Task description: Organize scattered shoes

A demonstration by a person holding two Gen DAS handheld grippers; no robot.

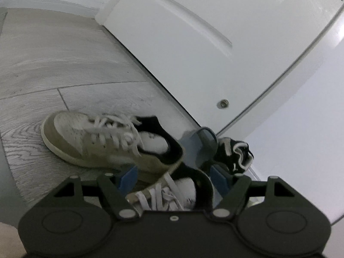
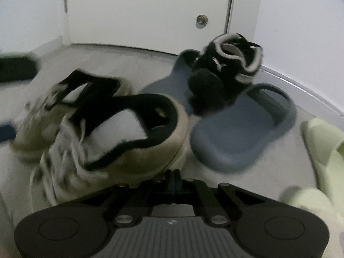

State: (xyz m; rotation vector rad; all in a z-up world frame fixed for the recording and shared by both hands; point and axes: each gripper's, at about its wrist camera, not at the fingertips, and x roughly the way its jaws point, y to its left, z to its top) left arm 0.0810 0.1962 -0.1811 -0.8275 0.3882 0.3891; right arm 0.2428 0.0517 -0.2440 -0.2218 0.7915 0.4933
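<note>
Two tan and white sneakers with black collars lie by a white door. The far one (image 1: 96, 142) rests on the floor. The near one (image 1: 176, 191) sits between the blue pads (image 1: 129, 178) of my left gripper (image 1: 173, 177), which stands wide open around it. In the right wrist view my right gripper (image 2: 174, 175) is shut on the heel of the near tan sneaker (image 2: 139, 133); its fingertips are hidden under that heel. The other tan sneaker (image 2: 36, 118) lies blurred behind it. A black and white sneaker (image 2: 221, 71) lies on top of the grey-blue slides (image 2: 236, 139).
A white door (image 1: 193, 43) with a small metal stud (image 1: 223, 103) and a white wall (image 2: 301, 21) close off the corner. A pale green slipper (image 2: 322, 150) lies at the right. Grey wood-look floor (image 1: 53, 64) stretches to the left.
</note>
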